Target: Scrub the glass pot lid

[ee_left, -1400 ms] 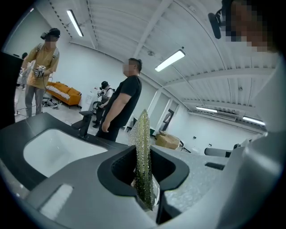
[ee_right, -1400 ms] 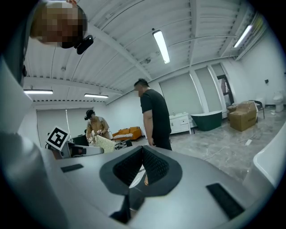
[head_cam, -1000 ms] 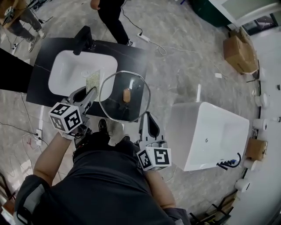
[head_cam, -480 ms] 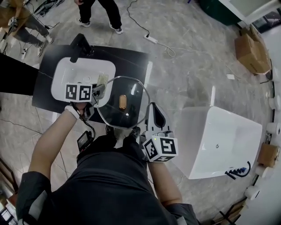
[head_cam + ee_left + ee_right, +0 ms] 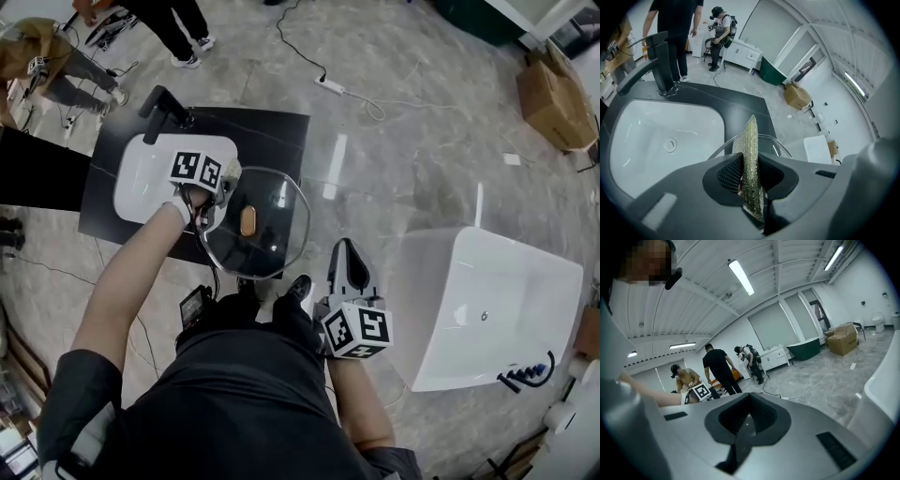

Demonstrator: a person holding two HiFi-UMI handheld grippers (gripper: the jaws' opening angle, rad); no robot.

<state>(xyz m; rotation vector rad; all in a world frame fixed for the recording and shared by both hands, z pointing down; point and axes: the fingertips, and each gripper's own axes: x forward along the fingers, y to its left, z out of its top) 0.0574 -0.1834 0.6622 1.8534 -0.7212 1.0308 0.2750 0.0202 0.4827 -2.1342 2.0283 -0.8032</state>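
The round glass pot lid [image 5: 272, 211], with a brown knob [image 5: 247, 222], hangs tilted over the near edge of the black counter [image 5: 281, 141]. At the lid's left rim my left gripper [image 5: 214, 192] is shut on a yellow-green scouring pad [image 5: 751, 150], which stands edge-up between the jaws. The lid's rim [image 5: 780, 146] curves just beyond the pad. My right gripper [image 5: 339, 251] is at the lid's lower right, jaws closed on a thin edge [image 5: 746, 423] that looks like the lid's rim.
A white sink basin [image 5: 150, 178] with a black faucet [image 5: 159, 101] is set in the counter. A white bathtub [image 5: 497, 300] stands to the right. Cardboard boxes [image 5: 553, 94] and a power strip with its cable [image 5: 333, 86] lie on the floor. People stand behind the counter [image 5: 675, 33].
My left gripper rose from the lid's lower left to its upper left rim with the pad. The lid and right gripper stayed roughly in place.
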